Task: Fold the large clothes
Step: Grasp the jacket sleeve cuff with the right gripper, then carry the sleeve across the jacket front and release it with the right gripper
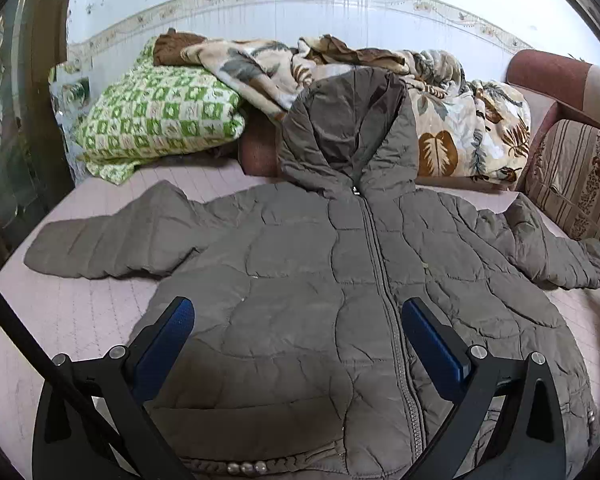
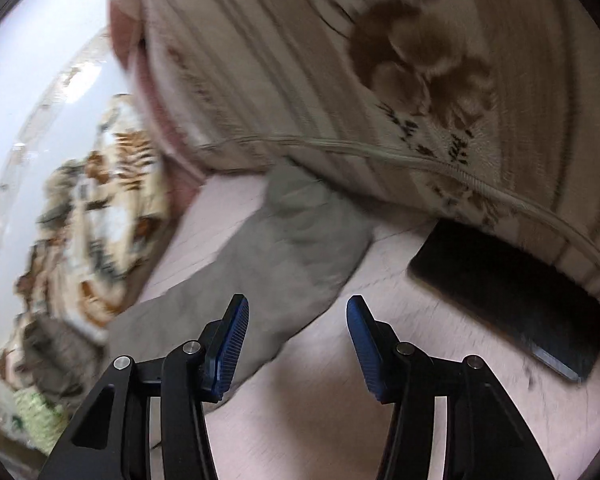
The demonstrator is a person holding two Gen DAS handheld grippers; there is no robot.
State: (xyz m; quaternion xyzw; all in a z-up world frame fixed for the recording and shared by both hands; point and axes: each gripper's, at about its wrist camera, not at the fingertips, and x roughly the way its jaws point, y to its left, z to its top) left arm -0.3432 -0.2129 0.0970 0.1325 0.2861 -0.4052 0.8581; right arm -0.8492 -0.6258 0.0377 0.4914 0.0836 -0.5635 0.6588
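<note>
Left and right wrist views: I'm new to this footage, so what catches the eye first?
A grey puffer jacket lies spread front-up and zipped on the pink bed, hood toward a leaf-print blanket. In the right view, its sleeve lies ahead of the open right gripper, near a black phone.

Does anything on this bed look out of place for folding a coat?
Yes: a black phone lies on the pink bed cover beside the grey puffer jacket's right sleeve, against the striped cushion. It has nothing to do with the folding.
</note>
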